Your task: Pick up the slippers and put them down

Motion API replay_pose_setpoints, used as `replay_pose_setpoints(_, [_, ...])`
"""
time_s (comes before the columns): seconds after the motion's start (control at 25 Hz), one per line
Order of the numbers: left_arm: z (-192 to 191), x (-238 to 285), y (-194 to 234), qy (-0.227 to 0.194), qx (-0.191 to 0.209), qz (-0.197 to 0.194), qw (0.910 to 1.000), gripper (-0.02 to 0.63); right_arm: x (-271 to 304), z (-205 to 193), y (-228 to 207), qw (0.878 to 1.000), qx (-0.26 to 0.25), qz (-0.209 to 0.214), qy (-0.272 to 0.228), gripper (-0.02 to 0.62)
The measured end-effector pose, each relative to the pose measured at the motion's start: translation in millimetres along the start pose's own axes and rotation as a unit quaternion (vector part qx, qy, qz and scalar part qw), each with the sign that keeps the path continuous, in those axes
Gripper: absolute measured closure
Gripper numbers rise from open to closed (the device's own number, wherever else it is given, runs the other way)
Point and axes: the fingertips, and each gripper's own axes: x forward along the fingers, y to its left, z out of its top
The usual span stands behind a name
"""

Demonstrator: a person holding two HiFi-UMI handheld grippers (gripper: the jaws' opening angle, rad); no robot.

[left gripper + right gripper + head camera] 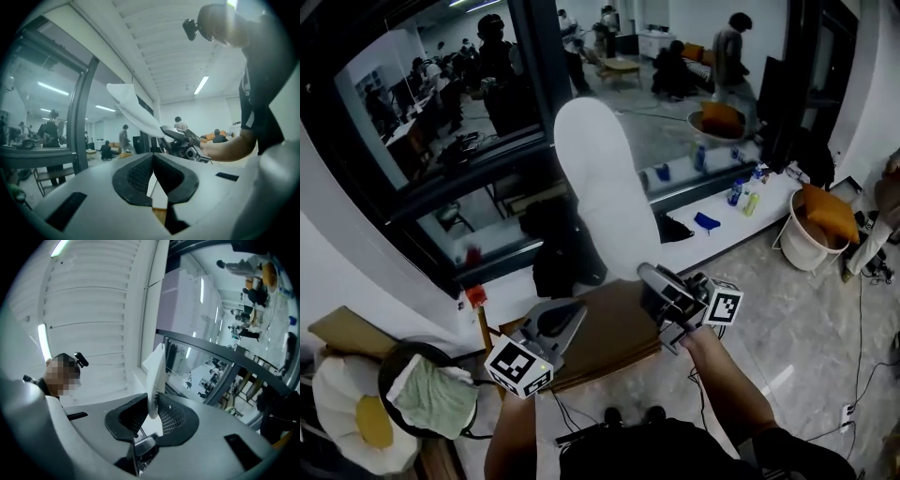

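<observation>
A white slipper (600,187) stands upright in the air in front of the dark window, sole toward me. My right gripper (654,279) is shut on its lower end. In the right gripper view the slipper (156,376) shows edge-on, pinched between the black pads (173,416). From the left gripper view the same slipper (133,112) sticks up and left out of the right gripper (180,140). My left gripper (555,323) hangs below and to the left of the slipper, apart from it. Its jaws meet at the tips (153,157) with nothing between them. No second slipper is in view.
A brown board (609,342) lies below both grippers. A white ledge (722,234) with small bottles (741,195) runs under the window. A white basket with an orange cushion (816,225) stands at the right. At lower left sit a black ring with green cloth (431,394) and a flower cushion (347,412).
</observation>
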Motion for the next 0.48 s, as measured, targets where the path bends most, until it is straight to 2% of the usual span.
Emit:
replay_pose_setpoints(0.28, [45, -22, -4, -0.035, 0.039, 0.005, 0.9986, 0.595, 29, 18, 46, 0.997, -0.059, 0.047, 0.008, 0.53])
replay_pose_setpoints(0.48, [53, -37, 0, -0.047, 0.055, 0.003, 0.9974, 0.595, 49, 9, 60, 0.995, -0.077, 0.065, 0.009, 0.534])
